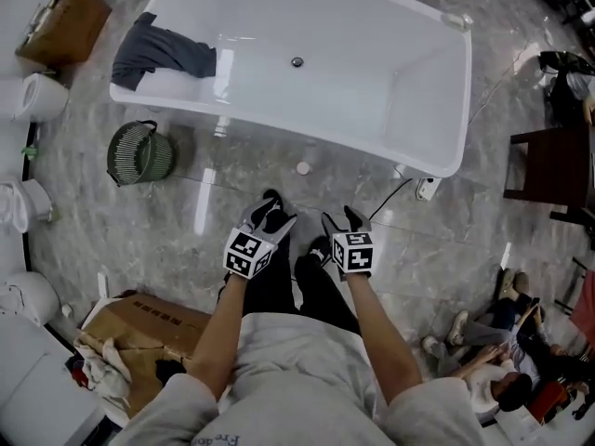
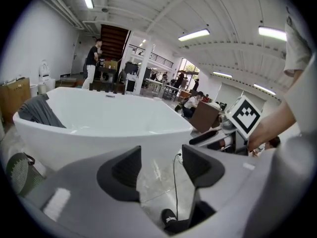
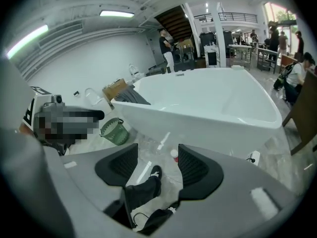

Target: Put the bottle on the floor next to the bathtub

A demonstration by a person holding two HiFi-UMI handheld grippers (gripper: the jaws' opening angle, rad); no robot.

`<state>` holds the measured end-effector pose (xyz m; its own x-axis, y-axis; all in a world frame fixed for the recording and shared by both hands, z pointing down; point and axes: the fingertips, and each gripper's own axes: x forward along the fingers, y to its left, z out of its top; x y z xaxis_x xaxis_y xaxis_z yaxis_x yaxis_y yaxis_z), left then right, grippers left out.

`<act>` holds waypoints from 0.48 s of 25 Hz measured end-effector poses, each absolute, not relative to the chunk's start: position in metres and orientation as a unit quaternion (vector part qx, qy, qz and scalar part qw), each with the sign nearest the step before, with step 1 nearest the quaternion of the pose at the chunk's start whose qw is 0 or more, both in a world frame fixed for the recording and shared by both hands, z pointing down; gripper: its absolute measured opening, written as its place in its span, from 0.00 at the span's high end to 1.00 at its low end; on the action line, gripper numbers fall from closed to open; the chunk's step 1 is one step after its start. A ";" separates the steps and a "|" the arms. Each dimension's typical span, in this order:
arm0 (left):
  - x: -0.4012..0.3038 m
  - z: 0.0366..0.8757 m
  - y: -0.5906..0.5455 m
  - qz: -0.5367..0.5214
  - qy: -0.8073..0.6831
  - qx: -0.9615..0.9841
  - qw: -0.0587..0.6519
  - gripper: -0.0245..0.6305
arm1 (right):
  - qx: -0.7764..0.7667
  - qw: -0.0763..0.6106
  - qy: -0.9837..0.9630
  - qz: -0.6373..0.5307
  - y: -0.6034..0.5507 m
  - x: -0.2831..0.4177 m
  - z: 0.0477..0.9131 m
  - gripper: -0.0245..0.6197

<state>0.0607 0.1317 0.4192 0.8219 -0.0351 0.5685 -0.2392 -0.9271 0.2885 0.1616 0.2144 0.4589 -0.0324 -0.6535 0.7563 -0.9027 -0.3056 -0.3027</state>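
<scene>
**Bottle stands on the floor by the tub; both grippers empty**

The bottle [image 1: 303, 167] is upright on the glossy stone floor [image 1: 232, 189], near the front wall of the white bathtub [image 1: 279, 124] and ahead of the person's feet. From above only its pale round cap shows. The right gripper view shows a white cap on a short reddish body [image 3: 174, 155].

The left gripper [image 1: 267, 210] hangs at waist height with its jaws apart, and only floor and a black cable [image 2: 174, 182] show in the gap. The right gripper [image 1: 342, 219] also has its jaws wide apart, with nothing between them but the person's dark trouser leg and shoe far below. Neither gripper touches the bottle, and both are well above it.

The bottle looks small and light, probably stiff plastic with a smooth, rounded wall. It should take a firm pinch, but it could slip or twist between the pads. If it needs moving, the best hold is across the body just under the cap. On this polished floor it may tip or skid if nudged, so it should be approached from above.
</scene>
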 end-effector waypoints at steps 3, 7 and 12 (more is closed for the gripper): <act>0.060 0.396 0.141 0.284 -0.065 0.943 0.162 0.49 | 0.683 0.131 -0.579 0.426 0.221 0.151 0.433 0.56; 0.065 0.367 0.149 0.276 -0.052 0.950 0.140 0.49 | 0.689 0.110 -0.583 0.417 0.229 0.146 0.400 0.56; 0.065 0.350 0.168 0.277 -0.041 0.951 0.129 0.49 | 0.692 0.094 -0.588 0.408 0.246 0.143 0.376 0.56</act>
